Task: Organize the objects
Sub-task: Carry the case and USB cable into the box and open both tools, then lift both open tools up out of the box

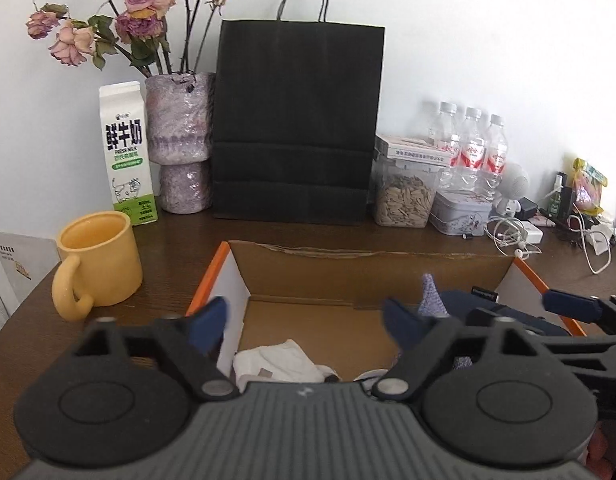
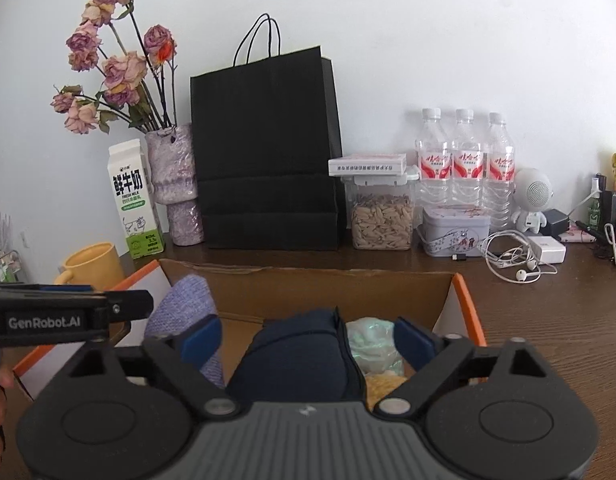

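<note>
An open cardboard box (image 1: pixel 372 258) with orange edges sits on the dark wooden table; it also shows in the right wrist view (image 2: pixel 308 280). Inside lie a white cloth (image 1: pixel 280 362), a lavender knitted cloth (image 2: pixel 184 312), a navy fabric item (image 2: pixel 300 352) and a pale green bag (image 2: pixel 372 344). My left gripper (image 1: pixel 304 322) is open above the box's left half, holding nothing. My right gripper (image 2: pixel 304 340) is open with its fingers on either side of the navy item, above it; contact cannot be told. The right gripper also shows in the left wrist view (image 1: pixel 576 308).
Behind the box stand a yellow mug (image 1: pixel 100 260), a milk carton (image 1: pixel 126 156), a vase of dried roses (image 1: pixel 180 140), a black paper bag (image 1: pixel 296 120), a jar of seeds (image 1: pixel 404 196), three water bottles (image 1: pixel 472 144), a tin (image 1: pixel 460 212) and tangled earphone cables (image 1: pixel 516 240).
</note>
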